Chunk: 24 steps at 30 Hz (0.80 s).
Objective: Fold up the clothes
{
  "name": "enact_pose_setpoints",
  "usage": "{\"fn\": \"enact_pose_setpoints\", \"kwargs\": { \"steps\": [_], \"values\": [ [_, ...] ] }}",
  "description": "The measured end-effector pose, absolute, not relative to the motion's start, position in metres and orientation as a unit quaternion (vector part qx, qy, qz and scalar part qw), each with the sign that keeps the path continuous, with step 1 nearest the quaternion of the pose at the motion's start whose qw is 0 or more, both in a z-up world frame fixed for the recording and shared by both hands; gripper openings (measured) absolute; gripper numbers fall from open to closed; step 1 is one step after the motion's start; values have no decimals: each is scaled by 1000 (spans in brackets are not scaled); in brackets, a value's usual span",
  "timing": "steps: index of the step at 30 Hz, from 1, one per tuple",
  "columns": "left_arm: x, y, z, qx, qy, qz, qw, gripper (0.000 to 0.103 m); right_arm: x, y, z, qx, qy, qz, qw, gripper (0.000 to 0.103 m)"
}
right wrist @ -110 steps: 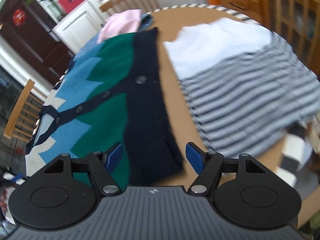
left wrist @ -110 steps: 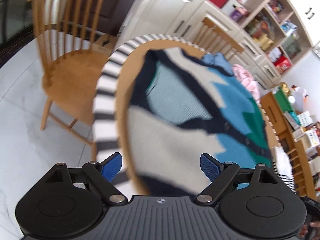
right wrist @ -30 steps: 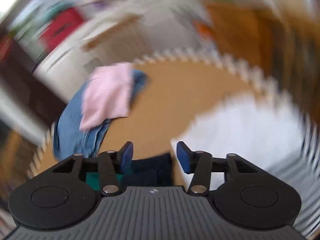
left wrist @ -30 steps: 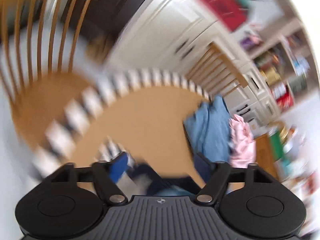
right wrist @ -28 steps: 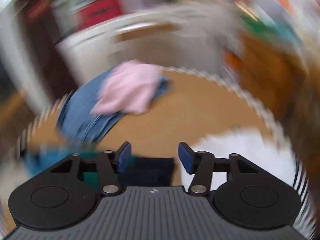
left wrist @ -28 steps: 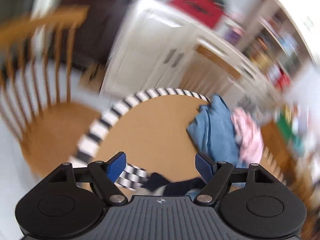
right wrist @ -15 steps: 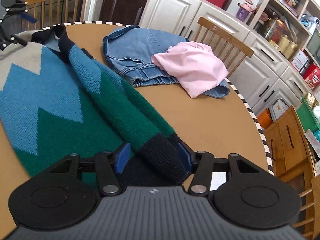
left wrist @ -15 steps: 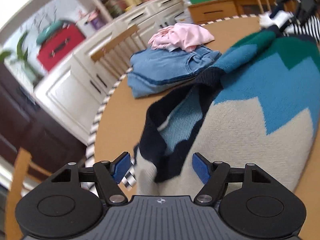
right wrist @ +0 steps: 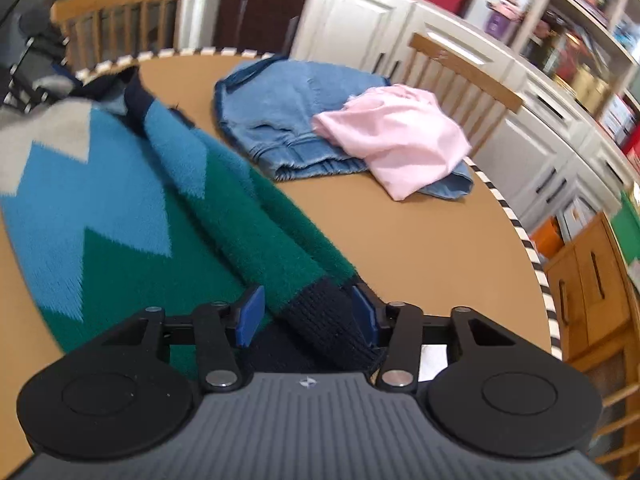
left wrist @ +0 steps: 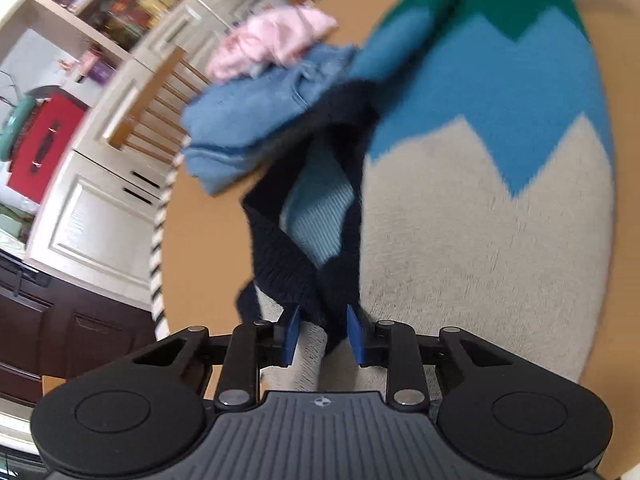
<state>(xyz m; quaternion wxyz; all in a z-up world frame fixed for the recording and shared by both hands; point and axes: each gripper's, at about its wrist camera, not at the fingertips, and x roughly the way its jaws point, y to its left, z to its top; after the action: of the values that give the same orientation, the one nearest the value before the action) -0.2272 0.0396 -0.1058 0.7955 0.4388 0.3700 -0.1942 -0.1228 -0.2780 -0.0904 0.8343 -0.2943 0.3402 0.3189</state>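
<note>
On the round worktop (right wrist: 420, 236) the zigzag-knit cardigan (left wrist: 480, 184) lies spread, the left tongs (left wrist: 322, 334) closing on its navy collar band and the right tongs (right wrist: 306, 316) closing around its navy sleeve cuff (right wrist: 332, 324), folded jeans (right wrist: 288, 120) lying beyond.

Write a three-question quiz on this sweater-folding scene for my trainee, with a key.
1. True or false: the pink garment lies on top of the jeans.
2. Which part of the sweater sits between the closing pads of the right tool? A) collar B) dark sleeve cuff C) button
3. Fill in: the left tool is closing around the sweater's dark ____.

Key: 1 true; 2 B; 3 edging.
</note>
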Motion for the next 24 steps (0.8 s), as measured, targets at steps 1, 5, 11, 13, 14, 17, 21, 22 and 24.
{"fn": "enact_pose_setpoints", "kwargs": {
  "steps": [1, 5, 11, 13, 14, 17, 21, 22, 24],
  "values": [
    [-222, 42, -107, 427, 376, -194, 799, 19, -122, -275, -95, -310, 340, 324, 826, 42],
    [-207, 52, -104, 379, 397, -201, 811, 14, -130, -261, -118, -424, 320, 348, 773, 42],
    [-168, 113, -68, 134, 449, -204, 860, 9, -100, -265, -95, -367, 352, 357, 784, 5],
    [-151, 144, -53, 21, 450, -198, 870, 9, -71, -280, -68, -279, 367, 348, 816, 5],
    [-139, 162, -51, -47, 453, -195, 869, 9, -52, -291, -60, -216, 385, 345, 829, 5],
    [-106, 206, -67, -216, 460, -169, 844, 10, 9, -318, -62, -49, 440, 301, 845, 4],
    [-82, 237, -110, -330, 488, -80, 804, 8, 55, -331, -104, 38, 509, 197, 837, 3],
    [-81, 240, -117, -339, 487, -64, 802, 8, 55, -331, -109, 39, 512, 190, 837, 4],
    [-89, 244, -119, -339, 476, -48, 810, 12, 41, -323, -105, -11, 477, 197, 857, 15]
  ]
}}
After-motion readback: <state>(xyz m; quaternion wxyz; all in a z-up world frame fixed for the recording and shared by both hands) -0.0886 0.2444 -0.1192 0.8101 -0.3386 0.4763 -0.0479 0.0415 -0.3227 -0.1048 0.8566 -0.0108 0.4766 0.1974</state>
